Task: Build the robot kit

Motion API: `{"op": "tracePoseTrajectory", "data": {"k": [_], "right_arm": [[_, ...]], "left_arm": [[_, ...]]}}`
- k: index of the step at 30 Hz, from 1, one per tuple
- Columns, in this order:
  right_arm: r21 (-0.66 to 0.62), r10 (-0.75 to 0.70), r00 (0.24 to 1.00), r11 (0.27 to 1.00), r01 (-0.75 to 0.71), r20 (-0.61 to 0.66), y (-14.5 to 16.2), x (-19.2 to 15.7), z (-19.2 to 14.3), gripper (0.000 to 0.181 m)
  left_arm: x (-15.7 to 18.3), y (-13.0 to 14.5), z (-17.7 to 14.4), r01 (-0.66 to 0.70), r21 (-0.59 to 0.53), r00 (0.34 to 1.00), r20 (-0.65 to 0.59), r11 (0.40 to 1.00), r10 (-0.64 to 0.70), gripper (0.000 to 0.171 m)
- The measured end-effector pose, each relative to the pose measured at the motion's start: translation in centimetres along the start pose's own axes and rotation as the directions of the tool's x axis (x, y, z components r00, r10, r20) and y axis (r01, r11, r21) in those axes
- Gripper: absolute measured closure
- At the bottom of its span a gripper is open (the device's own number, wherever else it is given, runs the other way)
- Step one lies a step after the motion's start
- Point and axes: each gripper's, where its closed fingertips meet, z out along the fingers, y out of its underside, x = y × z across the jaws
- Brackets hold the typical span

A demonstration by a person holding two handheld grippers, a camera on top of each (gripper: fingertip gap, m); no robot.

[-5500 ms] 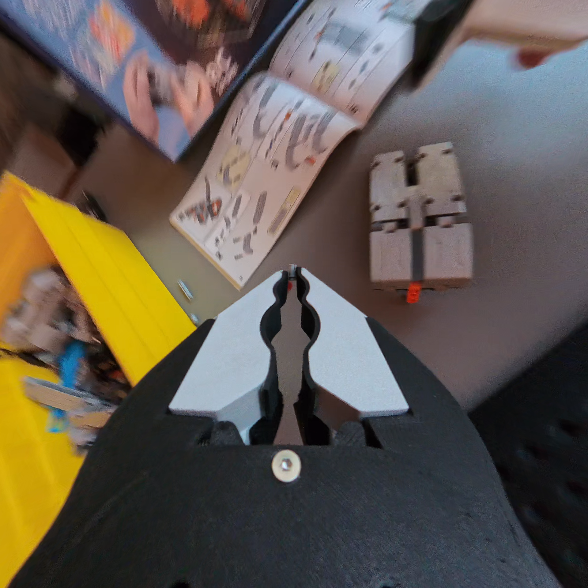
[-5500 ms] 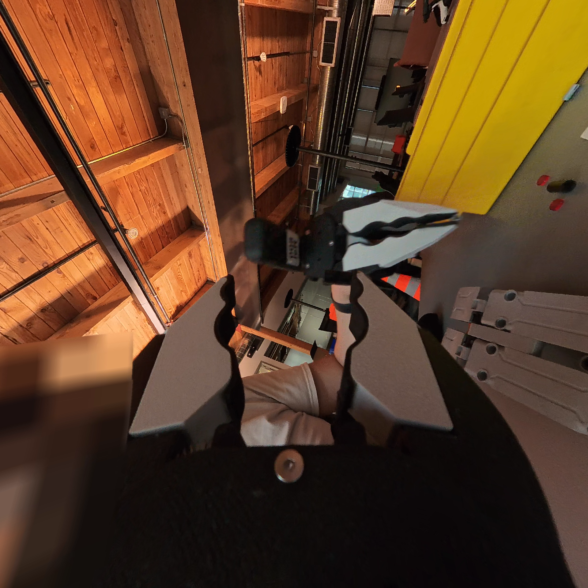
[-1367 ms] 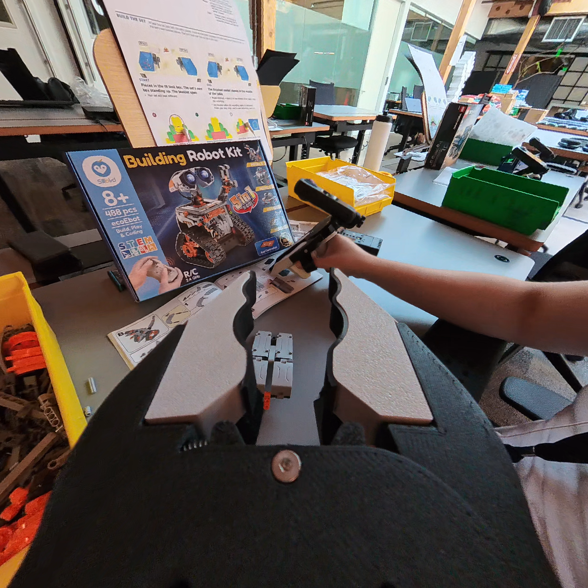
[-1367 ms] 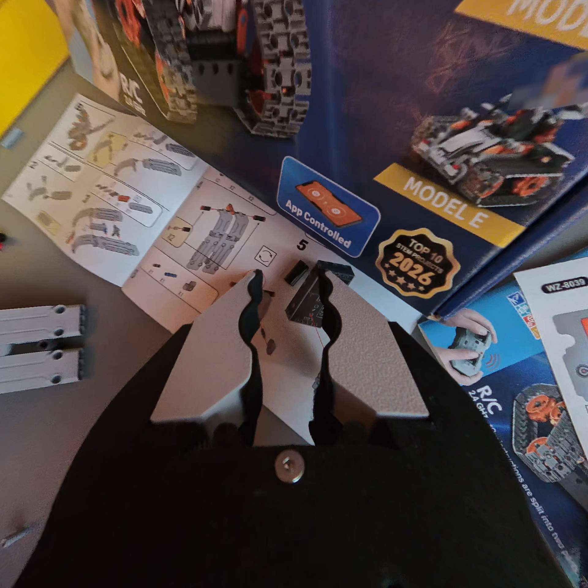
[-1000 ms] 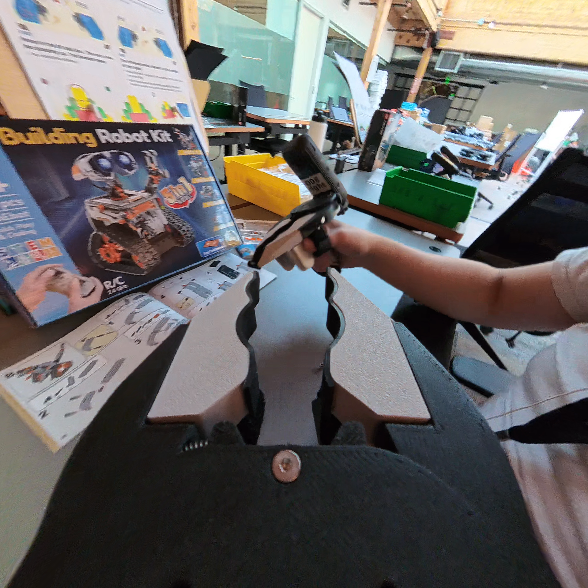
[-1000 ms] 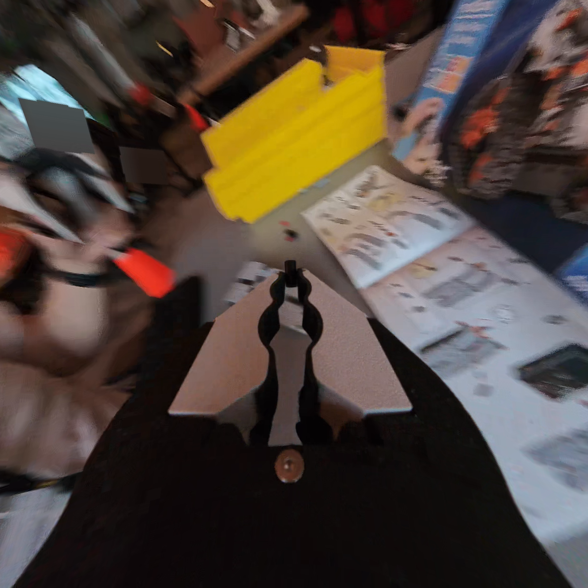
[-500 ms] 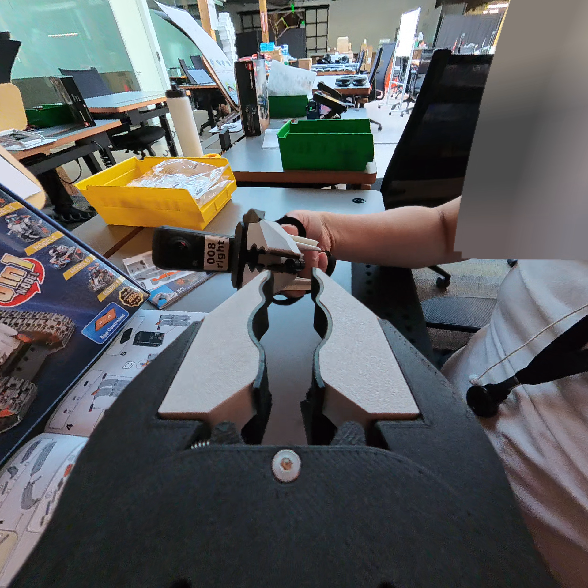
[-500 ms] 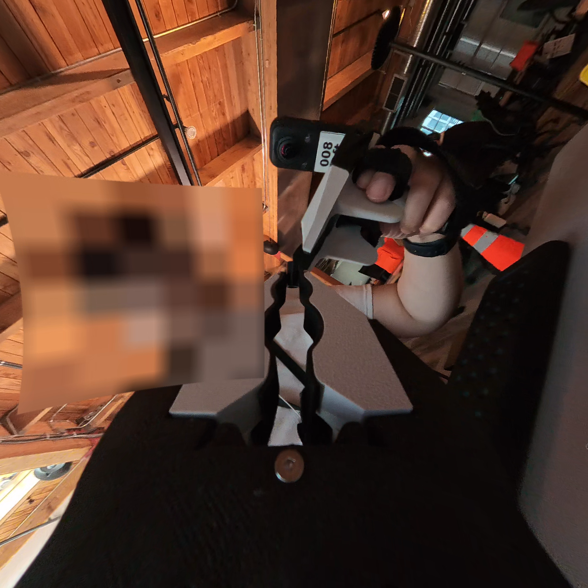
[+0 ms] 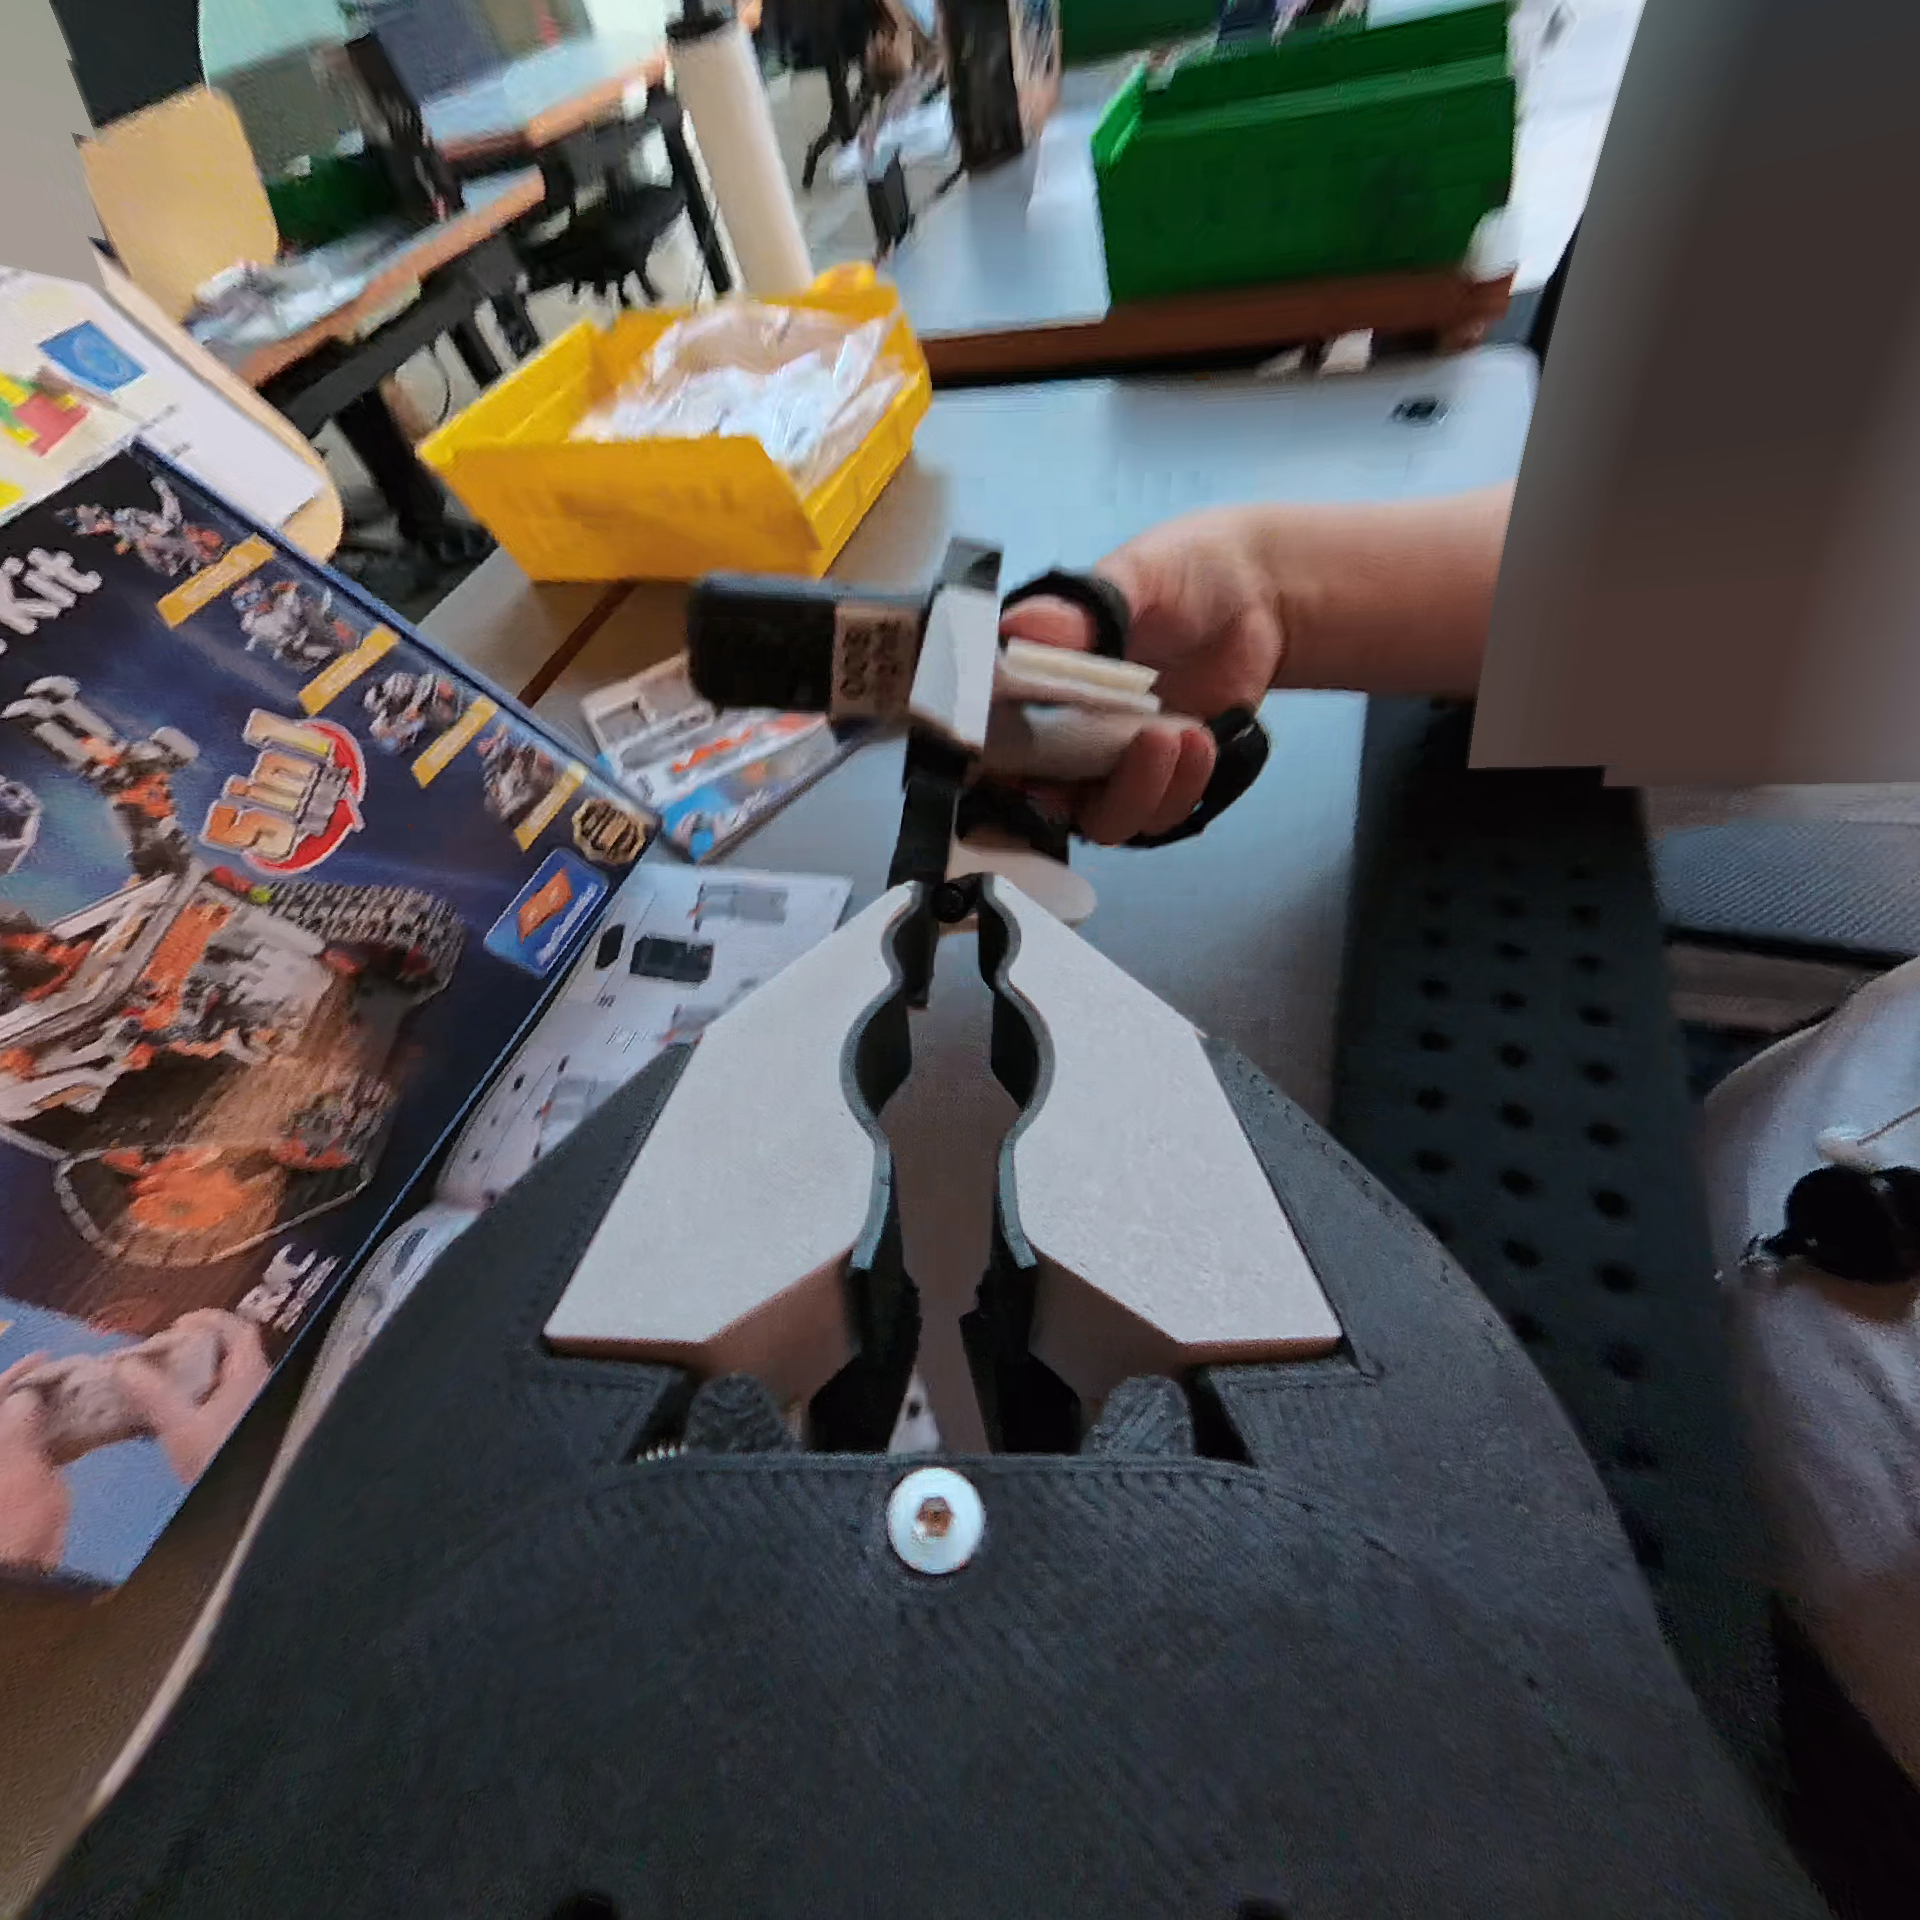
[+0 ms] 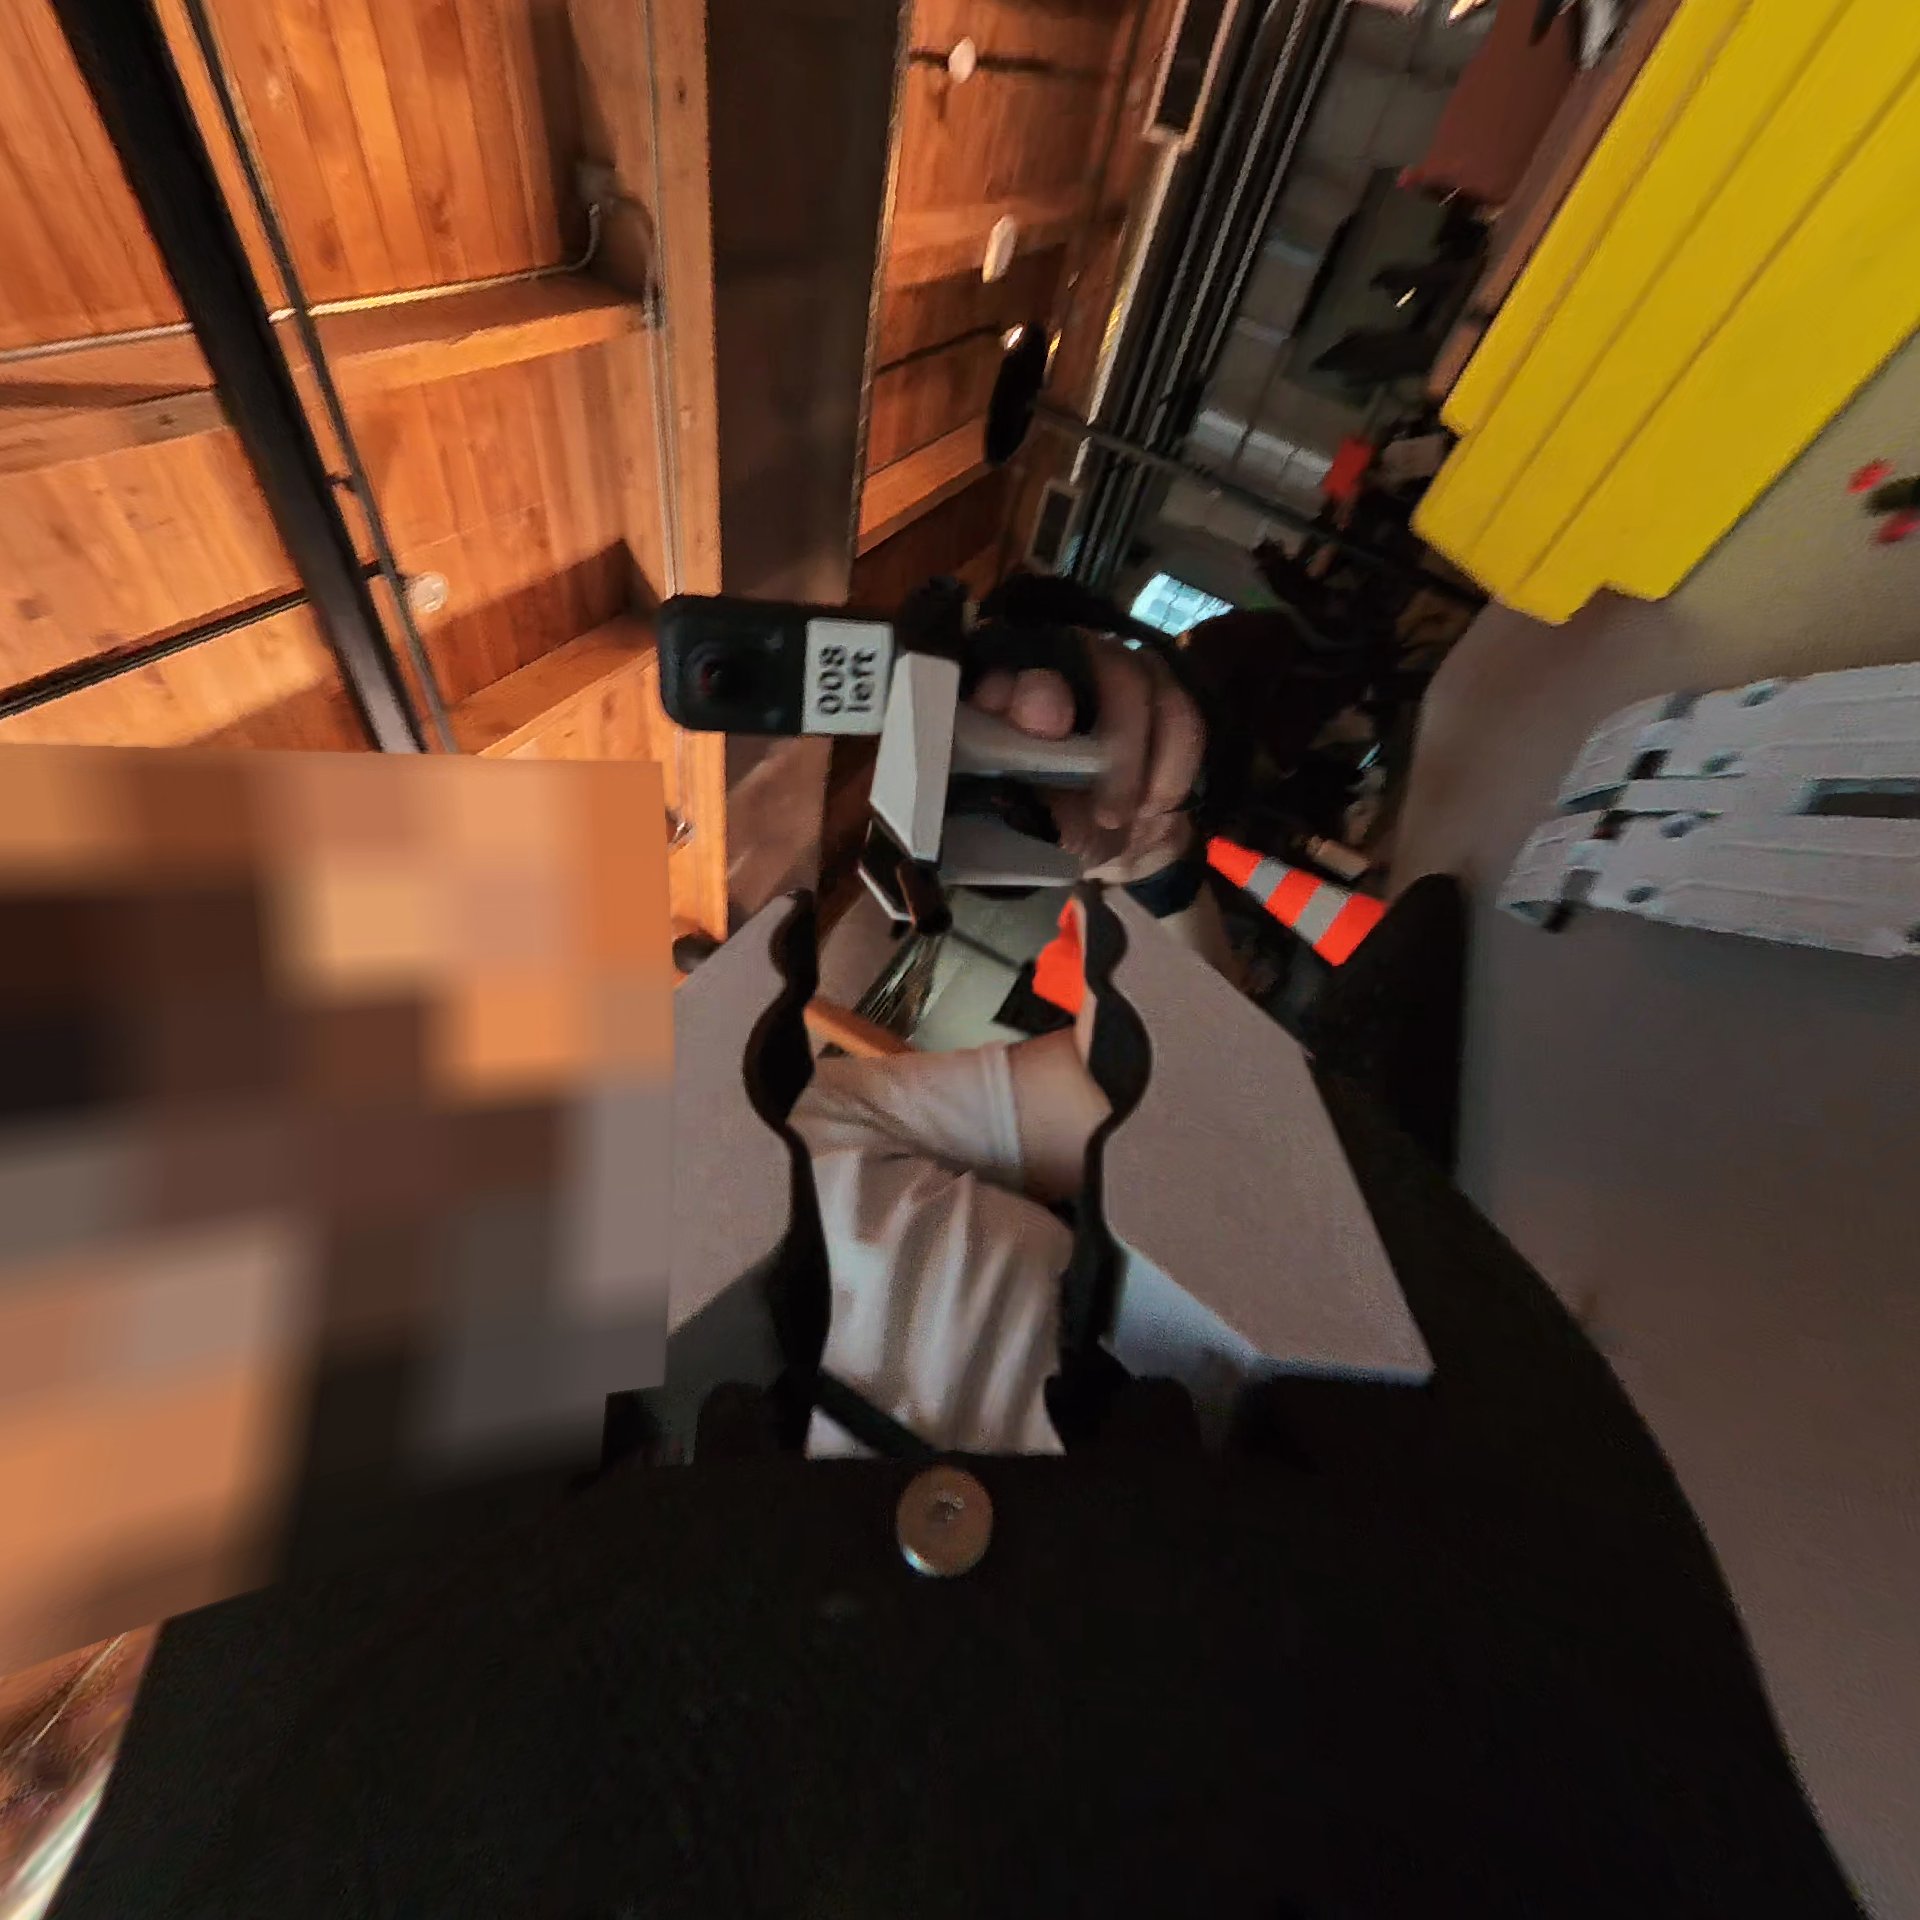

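My left gripper point(image 9: 948, 896) is shut on a small black piece point(image 9: 948, 902) pinched at its fingertips, above the grey table point(image 9: 1195, 935). My right gripper point(image 10: 945, 902) is open and empty. The two grippers face each other tip to tip. In the left wrist view the right gripper point(image 9: 925, 821) is edge-on in a hand point(image 9: 1184, 665), just beyond the piece. In the right wrist view the left gripper point(image 10: 909, 883) is held in a hand point(image 10: 1132, 758) just beyond my open fingers. The piece is too small to make out there.
A blue kit box point(image 9: 260, 883) leans at the left, with an open instruction booklet point(image 9: 665, 966) in front of it. A yellow bin point(image 9: 665, 488) and a green bin point(image 9: 1299, 177) stand farther back. A grey block assembly point(image 10: 1745, 821) lies on the table. A black chair point(image 9: 1507, 1039) is at the right.
The right gripper, shut on the small black piece half a second ago, has opened. The left gripper has closed on the piece at the tips.
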Motion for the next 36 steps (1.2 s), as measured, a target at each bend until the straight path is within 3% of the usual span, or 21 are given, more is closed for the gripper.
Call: {"op": "tracePoseTrajectory", "data": {"k": [1, 5, 8, 12, 24, 36], "right_arm": [[0.043, 0.002, 0.999, 0.999, -0.001, -0.035, -0.5, 0.7, -0.4, 0.118], [0.127, 0.105, 0.992, 0.987, -0.097, -0.063, -1.0, 2.4, -0.9, 0.076], [0.148, 0.140, 0.990, 0.980, -0.134, -0.033, -1.0, 2.5, -0.7, 0.068], [0.148, 0.166, 0.986, 0.975, -0.167, 0.024, -0.9, 1.7, -0.5, 0.069], [0.129, 0.192, 0.981, 0.973, -0.190, 0.002, -0.4, 2.6, -0.4, 0.070], [0.118, 0.190, 0.982, 0.975, -0.187, -0.017, -0.1, 2.9, -0.2, 0.072]], "left_arm": [[-0.5, 1.0, 0.1, -0.015, -0.073, 1.000, 0.027, 0.997, 0.017, 0.165], [-2.1, 3.9, 0.5, -0.029, -0.332, 0.995, 0.078, 0.943, 0.058, 0.165], [-2.0, 5.0, 1.0, -0.063, -0.458, 0.995, 0.038, 0.887, 0.090, 0.165], [-2.2, 6.6, 1.8, -0.120, -0.595, 0.988, 0.008, 0.795, 0.155, 0.165], [-1.4, 7.5, 2.9, -0.113, -0.662, 0.993, -0.051, 0.741, 0.106, 0.165], [-1.0, 8.1, 3.2, -0.033, -0.642, 0.999, -0.043, 0.766, 0.007, 0.158]]}}
